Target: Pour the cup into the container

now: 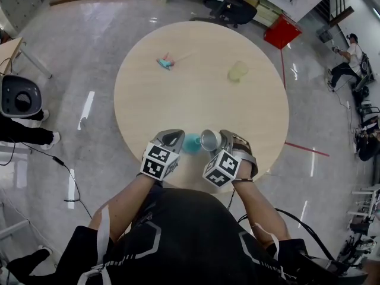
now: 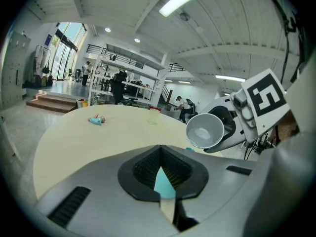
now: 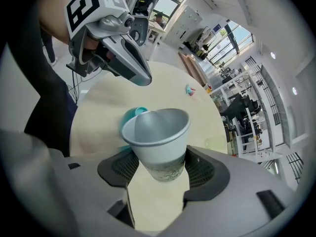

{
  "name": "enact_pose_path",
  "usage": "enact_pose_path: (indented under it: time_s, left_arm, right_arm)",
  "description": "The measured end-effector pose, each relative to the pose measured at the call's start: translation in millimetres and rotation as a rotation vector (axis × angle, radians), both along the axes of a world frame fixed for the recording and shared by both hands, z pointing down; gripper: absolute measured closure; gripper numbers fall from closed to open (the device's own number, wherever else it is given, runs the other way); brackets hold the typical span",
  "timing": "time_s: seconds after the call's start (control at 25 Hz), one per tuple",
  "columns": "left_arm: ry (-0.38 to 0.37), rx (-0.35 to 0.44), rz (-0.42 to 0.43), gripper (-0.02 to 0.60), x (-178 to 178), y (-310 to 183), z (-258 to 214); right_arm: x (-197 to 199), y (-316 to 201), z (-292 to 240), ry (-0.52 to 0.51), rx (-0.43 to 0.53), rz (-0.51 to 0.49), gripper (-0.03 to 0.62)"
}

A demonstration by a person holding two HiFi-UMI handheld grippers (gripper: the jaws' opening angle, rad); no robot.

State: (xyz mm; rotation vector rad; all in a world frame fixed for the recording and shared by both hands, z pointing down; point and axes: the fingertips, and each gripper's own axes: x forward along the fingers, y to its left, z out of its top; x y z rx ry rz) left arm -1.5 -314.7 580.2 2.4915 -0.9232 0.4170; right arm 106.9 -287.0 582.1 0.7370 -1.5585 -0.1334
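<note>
The right gripper [image 1: 224,142] is clamped on the paper cup [image 1: 209,139], which is tipped towards the teal container [image 1: 191,143]. The left gripper [image 1: 176,140] pinches the container's wall near the bench [image 1: 202,76] edge. The pour looks begun, not finished. Only the left gripper view looks into the cup's mouth, and no stream shows.

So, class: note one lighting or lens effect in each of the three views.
Head view: white glare streaks on the floor. Left gripper view: fisheye curves the ceiling, corners black. Right gripper view: cup sharp, windows washed out.
</note>
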Motion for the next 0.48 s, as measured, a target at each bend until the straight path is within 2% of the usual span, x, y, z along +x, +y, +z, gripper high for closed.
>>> enact_pose_path:
  time_s: [0.24,0.48]
  left_arm:
    - [-0.004,-0.001,-0.001,0.591,-0.3,1.5,-1.0]
    - [-0.009,0.006,0.003,0.591,1.0,2.0,-7.5]
  right_arm:
    - [0.0,0.7,1.2,-0.013,0.002,0.010,0.299]
    - [-1.8,3.3,5.3,-0.152,-0.017,0.088,0.299]
